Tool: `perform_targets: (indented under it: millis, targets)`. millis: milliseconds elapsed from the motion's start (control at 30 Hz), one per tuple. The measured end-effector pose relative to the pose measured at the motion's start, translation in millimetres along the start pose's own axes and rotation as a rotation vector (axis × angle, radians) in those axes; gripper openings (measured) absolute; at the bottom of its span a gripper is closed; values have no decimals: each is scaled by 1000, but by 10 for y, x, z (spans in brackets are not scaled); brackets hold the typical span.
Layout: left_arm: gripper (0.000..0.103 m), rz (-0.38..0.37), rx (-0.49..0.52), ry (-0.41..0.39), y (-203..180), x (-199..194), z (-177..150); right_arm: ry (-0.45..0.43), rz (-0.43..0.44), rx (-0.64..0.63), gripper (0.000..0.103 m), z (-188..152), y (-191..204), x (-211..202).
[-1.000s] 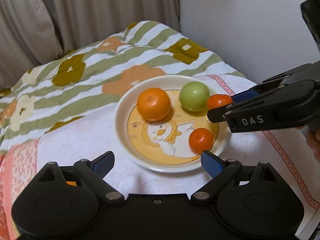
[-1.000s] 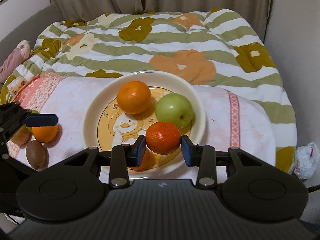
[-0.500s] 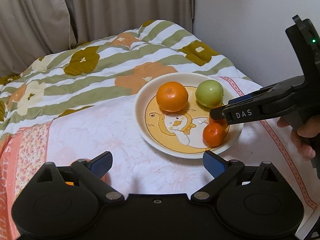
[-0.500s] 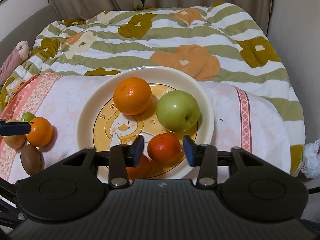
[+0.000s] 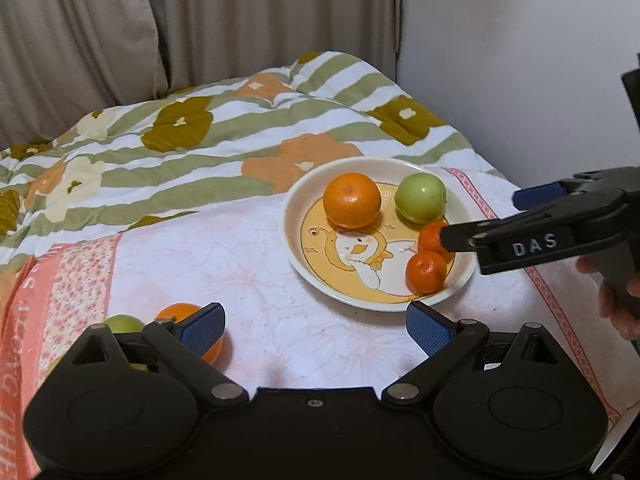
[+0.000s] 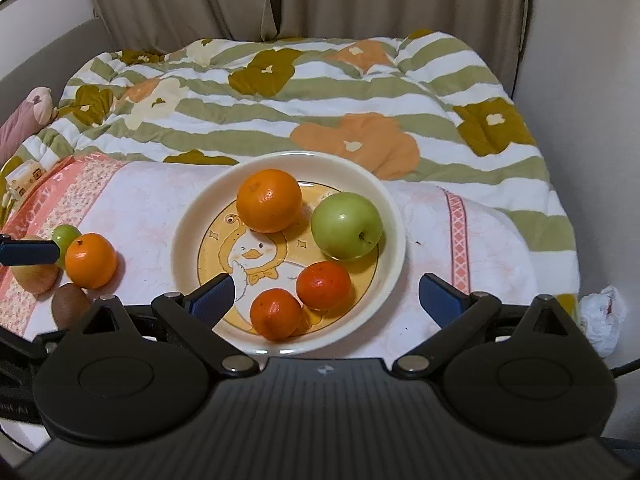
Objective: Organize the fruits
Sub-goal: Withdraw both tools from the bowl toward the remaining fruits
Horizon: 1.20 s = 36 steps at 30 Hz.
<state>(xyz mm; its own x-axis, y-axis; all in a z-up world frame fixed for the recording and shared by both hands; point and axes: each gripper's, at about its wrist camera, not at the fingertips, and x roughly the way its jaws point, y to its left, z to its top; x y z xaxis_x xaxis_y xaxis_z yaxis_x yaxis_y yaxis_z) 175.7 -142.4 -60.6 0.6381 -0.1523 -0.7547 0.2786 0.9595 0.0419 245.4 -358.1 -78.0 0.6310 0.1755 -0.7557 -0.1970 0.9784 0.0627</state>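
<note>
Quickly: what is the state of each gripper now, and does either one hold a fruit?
Left gripper: open, holding nothing.
Right gripper: jaws opening wide, holding nothing; the small mandarins lie free on the plate.

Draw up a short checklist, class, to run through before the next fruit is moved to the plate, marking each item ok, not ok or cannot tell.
1. Right claw free of fruit: ok, opening, pads touch nothing.
2. Small tangerine resting in the plate: ok, beside the other tangerine.
3. Left claw open and empty: ok.
4. Fruit left outside the plate: ok, an orange, a kiwi and others wait on the cloth.
5. Room in the plate: ok, the duck picture is bare.
6. Plate level on the soft bedding: cannot tell.
</note>
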Motion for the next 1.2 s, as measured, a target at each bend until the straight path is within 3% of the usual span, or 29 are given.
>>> perform_targets:
  millis: [167,433,733,967,1200]
  targets:
    - [100,-9,-38,-29,34,-219,-25,-14,-22,9,103,-12,41,-265]
    - [103,39,-22,-103,152,-646,-142,-88,-60,8,103,-26,197,-726]
    - [103,28,-24,-172,497,-1115,-415,-132,-68,38,103,-87,664,-1142]
    - [103,45,-3,-203,855,-1294,-597,-166,-50,54,103,-191,1143,-1270]
    - [103,58,30,-211,1276,-1217,-763,-174,-40,76,103,-377,1609,-1184]
